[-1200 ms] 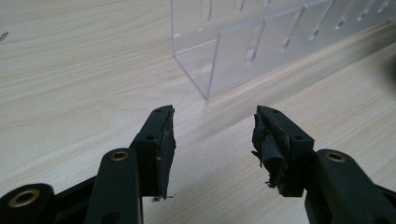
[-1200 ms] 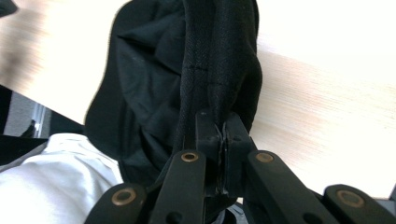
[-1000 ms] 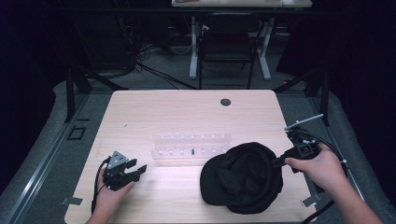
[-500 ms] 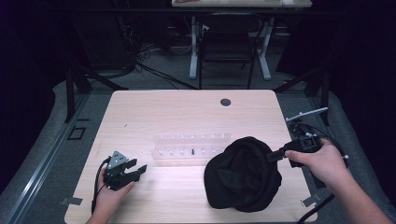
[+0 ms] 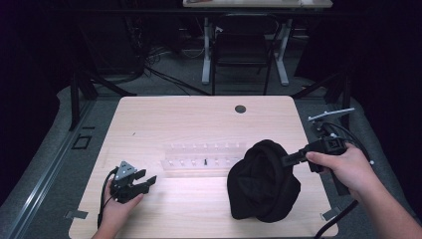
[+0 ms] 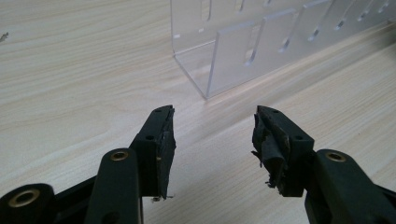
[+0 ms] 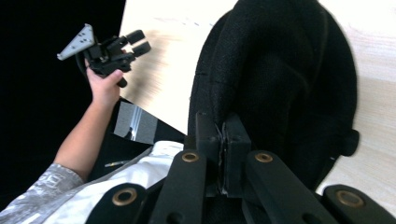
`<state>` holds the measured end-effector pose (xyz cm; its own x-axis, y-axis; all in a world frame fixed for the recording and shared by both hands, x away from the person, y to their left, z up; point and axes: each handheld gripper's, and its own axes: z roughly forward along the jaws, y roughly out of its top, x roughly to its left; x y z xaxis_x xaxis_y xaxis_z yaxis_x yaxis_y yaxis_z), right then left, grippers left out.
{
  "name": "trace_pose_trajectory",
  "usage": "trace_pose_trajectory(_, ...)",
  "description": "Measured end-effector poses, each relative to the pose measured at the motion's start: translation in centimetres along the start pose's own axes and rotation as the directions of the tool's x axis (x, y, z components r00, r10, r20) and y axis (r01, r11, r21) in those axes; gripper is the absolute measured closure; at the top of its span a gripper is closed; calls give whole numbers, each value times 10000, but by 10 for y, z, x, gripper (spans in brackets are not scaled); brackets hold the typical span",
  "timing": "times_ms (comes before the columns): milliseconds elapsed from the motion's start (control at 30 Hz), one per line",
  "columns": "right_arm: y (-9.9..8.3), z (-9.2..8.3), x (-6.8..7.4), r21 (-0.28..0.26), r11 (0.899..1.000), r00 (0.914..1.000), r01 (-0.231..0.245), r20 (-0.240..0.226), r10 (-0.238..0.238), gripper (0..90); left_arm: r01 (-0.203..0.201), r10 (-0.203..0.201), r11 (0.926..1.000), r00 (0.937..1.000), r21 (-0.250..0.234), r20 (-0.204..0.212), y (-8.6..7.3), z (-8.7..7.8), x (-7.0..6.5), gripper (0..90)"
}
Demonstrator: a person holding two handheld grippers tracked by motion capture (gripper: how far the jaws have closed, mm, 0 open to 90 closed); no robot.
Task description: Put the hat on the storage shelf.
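A black cap (image 5: 261, 181) rests at the right front of the wooden table (image 5: 199, 119), its right side lifted. My right gripper (image 5: 287, 160) is shut on the cap's edge; in the right gripper view the jaws press together on the black fabric of the cap (image 7: 280, 70). My left gripper (image 5: 144, 181) hovers open at the left front of the table with nothing between its fingers (image 6: 161, 140). It points toward the corner of a clear acrylic rack (image 6: 243, 51).
The clear acrylic rack (image 5: 204, 159) with several slots lies across the table's middle, just left of the cap. A round grommet hole (image 5: 240, 108) sits near the far edge. A chair (image 5: 241, 45) and desk legs stand beyond the table.
My right gripper has pulled the cap's edge up and to the right, so the cap has bunched taller and narrower. The left gripper has stayed in place.
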<state>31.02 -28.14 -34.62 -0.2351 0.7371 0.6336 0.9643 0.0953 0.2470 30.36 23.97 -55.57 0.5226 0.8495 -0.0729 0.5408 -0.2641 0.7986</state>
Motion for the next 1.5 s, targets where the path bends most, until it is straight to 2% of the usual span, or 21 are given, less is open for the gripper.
trace_pose_trajectory(133,1,-8,5,-157,9999,9995,8,-314,-13,883,20,-20,10000,10000,15,13,0,0,0,483)
trace_pose_trajectory(233,2,-15,6,-437,9990,9974,-98,-717,66,883,36,-36,10000,10000,-6,24,0,0,0,479)
trace_pose_trajectory(500,6,-29,7,-946,9955,9950,-92,-995,-2,883,57,-57,10000,10000,9,34,0,0,0,471)
trace_pose_trajectory(700,13,-37,14,-1343,9909,9921,-8,-1247,-161,883,78,-78,10000,10000,32,17,0,1,0,465)
trace_pose_trajectory(967,26,-41,25,-1749,9843,9904,254,-1293,-486,883,104,-104,9999,9999,-24,18,0,0,1,459)
trace_pose_trajectory(1167,35,-40,30,-1876,9818,9904,303,-1272,-548,883,168,-167,9999,9996,36,-212,-1,2,3,422)
trace_pose_trajectory(1367,44,-37,35,-1986,9792,9897,414,-1260,-674,883,451,-449,9983,9990,-358,61,1,-1,5,377)
trace_pose_trajectory(1467,49,-36,38,-2026,9782,9891,453,-1283,-724,882,763,-753,9962,9969,-411,239,1,-4,6,406)
trace_pose_trajectory(1500,50,-35,39,-2040,9779,9890,469,-1277,-741,883,704,-699,9969,9974,-354,149,1,-5,7,418)
